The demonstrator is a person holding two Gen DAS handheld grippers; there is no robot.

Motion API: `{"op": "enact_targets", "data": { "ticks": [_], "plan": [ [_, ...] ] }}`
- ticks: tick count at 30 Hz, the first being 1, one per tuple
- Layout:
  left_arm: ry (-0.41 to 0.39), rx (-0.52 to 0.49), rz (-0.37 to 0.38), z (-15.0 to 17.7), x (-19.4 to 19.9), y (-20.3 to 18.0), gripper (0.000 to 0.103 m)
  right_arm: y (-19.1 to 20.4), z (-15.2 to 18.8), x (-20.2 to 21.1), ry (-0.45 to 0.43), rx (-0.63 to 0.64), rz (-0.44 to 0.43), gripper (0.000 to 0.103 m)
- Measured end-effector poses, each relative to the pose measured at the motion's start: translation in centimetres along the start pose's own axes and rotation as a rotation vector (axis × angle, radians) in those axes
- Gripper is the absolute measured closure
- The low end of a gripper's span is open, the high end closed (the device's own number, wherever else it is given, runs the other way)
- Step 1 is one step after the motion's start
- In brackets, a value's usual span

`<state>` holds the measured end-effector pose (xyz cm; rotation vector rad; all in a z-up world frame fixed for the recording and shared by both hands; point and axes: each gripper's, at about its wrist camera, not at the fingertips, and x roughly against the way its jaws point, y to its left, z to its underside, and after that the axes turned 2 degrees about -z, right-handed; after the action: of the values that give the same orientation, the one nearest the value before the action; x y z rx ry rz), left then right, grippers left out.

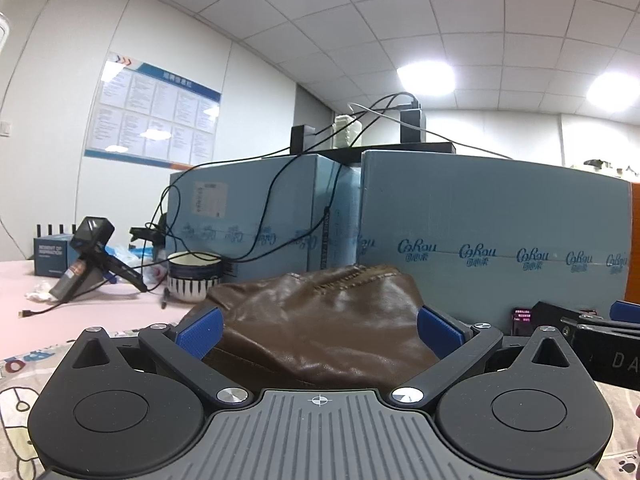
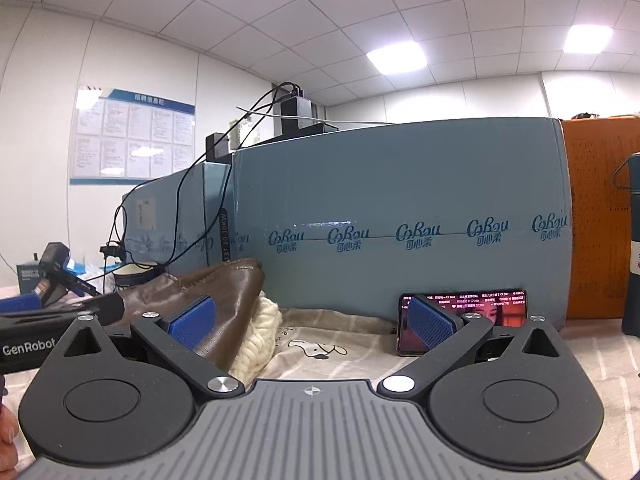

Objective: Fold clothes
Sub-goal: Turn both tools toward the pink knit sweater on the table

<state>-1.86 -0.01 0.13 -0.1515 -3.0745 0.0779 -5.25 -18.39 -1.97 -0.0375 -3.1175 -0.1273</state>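
A brown leather garment [image 1: 320, 320] lies bunched on the patterned cloth [image 2: 340, 348] on the table. My left gripper [image 1: 320, 330] is open, its blue pads on either side of the garment without pinching it. In the right wrist view the brown garment [image 2: 216, 300] lies at the left, on a cream knitted piece [image 2: 260, 336]. My right gripper [image 2: 312, 322] is open and empty, its left pad [image 2: 192, 320] in front of the garment's edge. The left gripper's body [image 2: 36, 332] shows at the far left of that view.
Tall blue cartons [image 1: 480, 232] stand close behind the clothes. A phone [image 2: 464, 316] with a lit screen leans against the carton. A striped bowl [image 1: 194, 280], a handheld camera [image 1: 88, 256] and cables lie left. An orange box [image 2: 600, 220] and a dark bottle [image 2: 634, 248] stand right.
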Motion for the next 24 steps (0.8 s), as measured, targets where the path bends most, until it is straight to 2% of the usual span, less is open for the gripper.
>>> {"op": "enact_targets", "data": {
  "ticks": [7, 13, 24],
  "plan": [
    [-0.025, 0.019, 0.062, -0.2, 0.8, 0.4, 0.000, 0.1, -0.2, 0.6, -0.023, -0.008, -0.002, 0.000],
    [-0.060, 0.077, 0.101, -0.5, 1.4, 1.3, 0.000, -0.1, -0.7, 1.7, -0.031, -0.029, -0.004, 0.000],
    [-0.109, 0.100, 0.181, -0.4, 2.3, 1.2, 0.000, -0.7, -2.8, 5.7, -0.064, -0.044, 0.066, 0.000]
  ]
}}
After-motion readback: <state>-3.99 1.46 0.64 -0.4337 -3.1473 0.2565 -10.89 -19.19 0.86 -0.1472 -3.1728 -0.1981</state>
